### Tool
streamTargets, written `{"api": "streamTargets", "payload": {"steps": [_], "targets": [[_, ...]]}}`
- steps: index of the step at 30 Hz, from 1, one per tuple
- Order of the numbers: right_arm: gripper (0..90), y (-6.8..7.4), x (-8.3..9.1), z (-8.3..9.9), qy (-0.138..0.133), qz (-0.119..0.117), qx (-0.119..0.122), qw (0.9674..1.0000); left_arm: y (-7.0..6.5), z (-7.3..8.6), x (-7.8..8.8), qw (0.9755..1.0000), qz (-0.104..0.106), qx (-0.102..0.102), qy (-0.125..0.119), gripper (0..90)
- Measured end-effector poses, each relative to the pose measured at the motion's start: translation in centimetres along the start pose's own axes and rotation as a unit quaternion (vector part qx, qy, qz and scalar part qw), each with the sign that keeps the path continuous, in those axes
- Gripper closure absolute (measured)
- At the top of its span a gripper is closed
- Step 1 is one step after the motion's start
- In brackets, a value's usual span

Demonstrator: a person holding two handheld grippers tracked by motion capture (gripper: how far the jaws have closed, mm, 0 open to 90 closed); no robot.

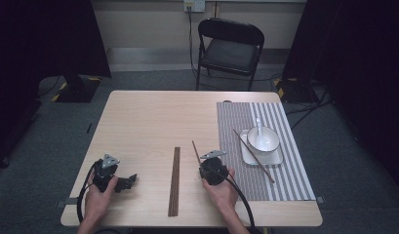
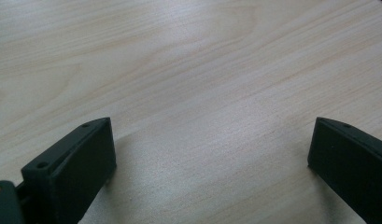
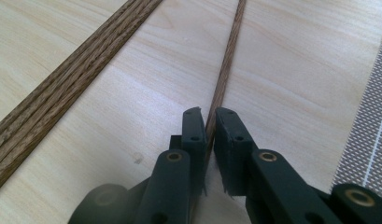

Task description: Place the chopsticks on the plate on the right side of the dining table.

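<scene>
Nearest the person's edge of the counter (image 1: 138, 117), the left gripper (image 1: 131, 180) was held low over bare wood. Its jaws were spread wide, with nothing between them, as was plain in the left gripper view.

A little farther in, the right gripper (image 1: 207, 163) was set down over the near end of a single loose chopstick (image 3: 226, 70). In the right gripper view the jaws were seen drawn in to a narrow slit, with the thin stick running straight up between them; the pads appeared to be pressed on it, or all but so. The stick's long axis was lined up with the jaws' own heading, so that it led away from them toward the far side of the counter. In the high view it (image 1: 195, 148) was seen leaning slightly leftward as it ran away from the person.

Just to the left of it, a bundle of chopsticks (image 1: 174, 180) was laid lengthwise, near to far, between the two grippers, apart from the held stick. The right hand (image 1: 220, 192) was judged clearly the nearer to the loose stick.

Farther off to the right, a striped placemat (image 1: 236, 122) was spread, bearing a white square plate (image 1: 277, 158), a bowl (image 1: 270, 141) with a spoon (image 1: 258, 126), and another chopstick (image 1: 263, 168) laid slantwise across the plate's edge.
</scene>
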State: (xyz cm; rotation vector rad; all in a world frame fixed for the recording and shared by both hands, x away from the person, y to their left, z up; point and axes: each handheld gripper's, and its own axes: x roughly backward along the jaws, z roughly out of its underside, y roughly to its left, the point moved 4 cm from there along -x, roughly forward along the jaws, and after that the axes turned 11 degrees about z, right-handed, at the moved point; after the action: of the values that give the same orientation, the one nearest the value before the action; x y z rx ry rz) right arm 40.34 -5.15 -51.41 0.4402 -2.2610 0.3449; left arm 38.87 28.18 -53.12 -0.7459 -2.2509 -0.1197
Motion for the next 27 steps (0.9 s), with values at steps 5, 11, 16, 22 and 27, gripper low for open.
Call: {"api": "streamTargets", "payload": {"steps": [5,11,16,22,27], "targets": [[79.8,0.3,0.2,0.1,0.0,0.005,0.005,1.0,0.0,0.0,0.0,1.0,-0.001,0.0,0.001,0.3],[82.6,0.2,0.1,-0.1,0.01,0.011,0.005,0.9999,0.0,0.0,0.0,1.0,0.0,0.0,0.0,0.3],[84.0,0.1,-0.2,-0.4,0.011,0.021,-0.009,0.9997,0.0,0.0,0.0,1.0,-0.001,0.0,0.001,0.3],[84.8,-0.2,-0.6,-0.8,0.012,0.025,-0.024,0.9993,0.0,0.0,0.0,1.0,0.0,0.0,0.0,0.3],[85.1,-0.5,-0.8,-0.9,0.011,0.026,-0.032,0.9991,0.0,0.0,0.0,1.0,0.0,0.0,0.0,0.3]]}}
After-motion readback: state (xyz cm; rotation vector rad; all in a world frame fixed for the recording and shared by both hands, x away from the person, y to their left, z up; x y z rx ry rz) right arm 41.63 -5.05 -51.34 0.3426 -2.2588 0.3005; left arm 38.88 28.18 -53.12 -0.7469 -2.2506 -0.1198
